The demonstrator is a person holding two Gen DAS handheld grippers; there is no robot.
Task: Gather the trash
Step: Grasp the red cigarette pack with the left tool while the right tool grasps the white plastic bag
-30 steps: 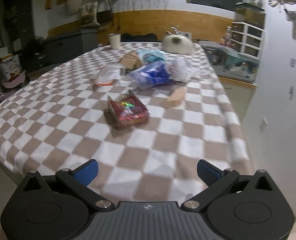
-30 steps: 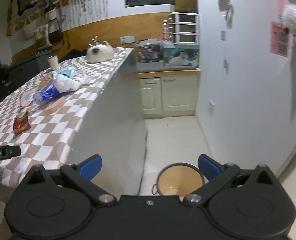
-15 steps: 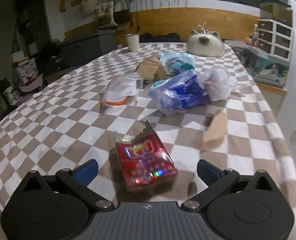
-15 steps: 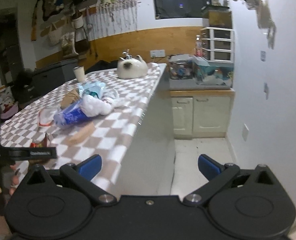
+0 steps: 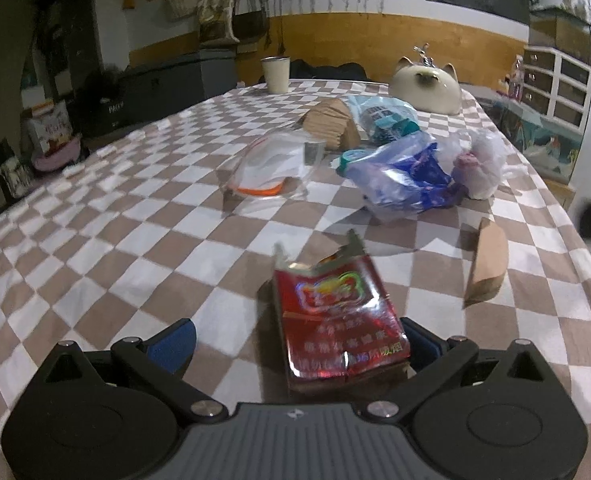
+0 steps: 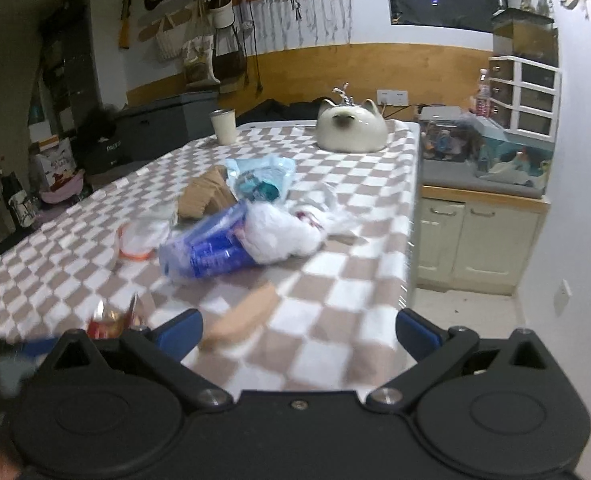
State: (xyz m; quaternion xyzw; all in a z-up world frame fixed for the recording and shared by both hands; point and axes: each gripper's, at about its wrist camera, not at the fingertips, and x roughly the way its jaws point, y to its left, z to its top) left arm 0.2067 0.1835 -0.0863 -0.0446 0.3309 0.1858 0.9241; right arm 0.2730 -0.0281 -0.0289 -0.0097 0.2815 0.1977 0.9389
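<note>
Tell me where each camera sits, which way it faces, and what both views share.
Left wrist: on the left tongs, low over the checkered table, facing the red packet between its open blue fingers.
Right wrist: on the right tongs, open, facing across the table toward the cabinets.
Shared: red packet, blue bag, cat-shaped dish.

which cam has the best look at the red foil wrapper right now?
Left wrist. The red foil wrapper fills the lower centre there, lying on the checked tablecloth between the open left gripper fingers, torn top and print visible. The right wrist view shows only a blurred sliver of it at the lower left, behind the open right gripper.
</note>
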